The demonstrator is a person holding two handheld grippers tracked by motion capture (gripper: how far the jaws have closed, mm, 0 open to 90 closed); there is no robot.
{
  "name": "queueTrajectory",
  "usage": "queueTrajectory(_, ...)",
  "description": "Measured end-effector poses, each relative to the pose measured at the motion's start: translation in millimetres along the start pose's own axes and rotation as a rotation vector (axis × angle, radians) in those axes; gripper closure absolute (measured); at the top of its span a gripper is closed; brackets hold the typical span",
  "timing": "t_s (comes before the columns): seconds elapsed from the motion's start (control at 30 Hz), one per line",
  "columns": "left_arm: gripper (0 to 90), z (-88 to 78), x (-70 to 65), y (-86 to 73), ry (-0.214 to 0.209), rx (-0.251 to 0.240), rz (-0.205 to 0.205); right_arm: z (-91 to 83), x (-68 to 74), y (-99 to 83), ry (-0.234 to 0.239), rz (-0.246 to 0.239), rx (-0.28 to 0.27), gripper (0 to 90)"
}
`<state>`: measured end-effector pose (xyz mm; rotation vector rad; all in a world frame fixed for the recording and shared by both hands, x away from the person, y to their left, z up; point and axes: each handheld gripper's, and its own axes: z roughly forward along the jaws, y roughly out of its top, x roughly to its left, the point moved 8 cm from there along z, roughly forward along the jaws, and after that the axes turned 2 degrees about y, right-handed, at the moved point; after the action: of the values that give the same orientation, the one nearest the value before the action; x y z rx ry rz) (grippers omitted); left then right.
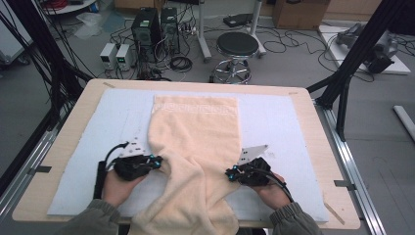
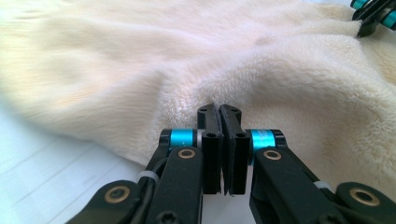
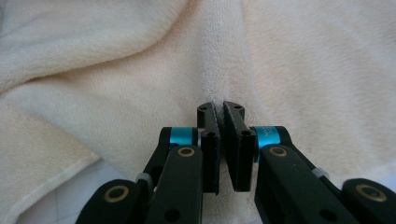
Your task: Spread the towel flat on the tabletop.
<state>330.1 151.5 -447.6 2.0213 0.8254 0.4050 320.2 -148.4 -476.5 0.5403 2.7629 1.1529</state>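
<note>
Desk padded white: cream towel (image 1: 195, 147) overhangs its near edge. Left gripper (image 1: 157, 162) and right gripper (image 1: 229, 173) each pinch towel fabric, jaws fully closed. Lifting should be simultaneous and level.

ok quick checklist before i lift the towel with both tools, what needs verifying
1. Left tool pinching the towel edge: ok, jaws closed on a fold of pile.
2. Right tool pinching it: ok, jaws closed on a ridge of cloth.
3. Grips on opposite side edges: ok, seen from the high view.
4. One layer or several caught: cannot tell.
5. Far end flat on the white mat: ok.
6. Near end fully on the table: not ok, it hangs over the front edge.
</note>
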Motion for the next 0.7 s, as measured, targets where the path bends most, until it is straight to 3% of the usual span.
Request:
queueTrajectory(0.13, 87.2, -28.0, 12.1, 6.4, 0.038, -0.039, -0.008, -13.6, -4.6, 6.9, -0.021, 0.0, -0.018, 85.5)
queueTrajectory(0.23, 87.2, -39.5, 14.8, 11.4, 0.045, -0.048, 0.012, -22.0, -7.1, 9.3, -0.038, -0.007, -0.019, 85.5)
queueTrajectory(0.37, 85.3, -33.0, 17.8, 6.5, 0.047, -0.023, 0.012, -21.5, -13.1, 5.0, -0.049, 0.031, -0.019, 82.7)
queueTrajectory(0.47, 75.0, -28.9, 16.5, 0.3, 0.036, -0.032, -0.022, -17.9, -13.6, 3.9, -0.062, 0.031, -0.024, 73.2)
queueTrajectory(0.6, 69.8, -33.3, 5.3, -4.9, 0.008, -0.051, -0.004, -30.7, -2.2, 10.8, -0.048, 0.007, -0.1, 70.9)
queueTrajectory(0.7, 70.0, -37.4, -6.5, -11.2, -0.027, -0.04, 0.024, -34.1, 9.8, 9.8, -0.034, -0.025, -0.117, 70.9)
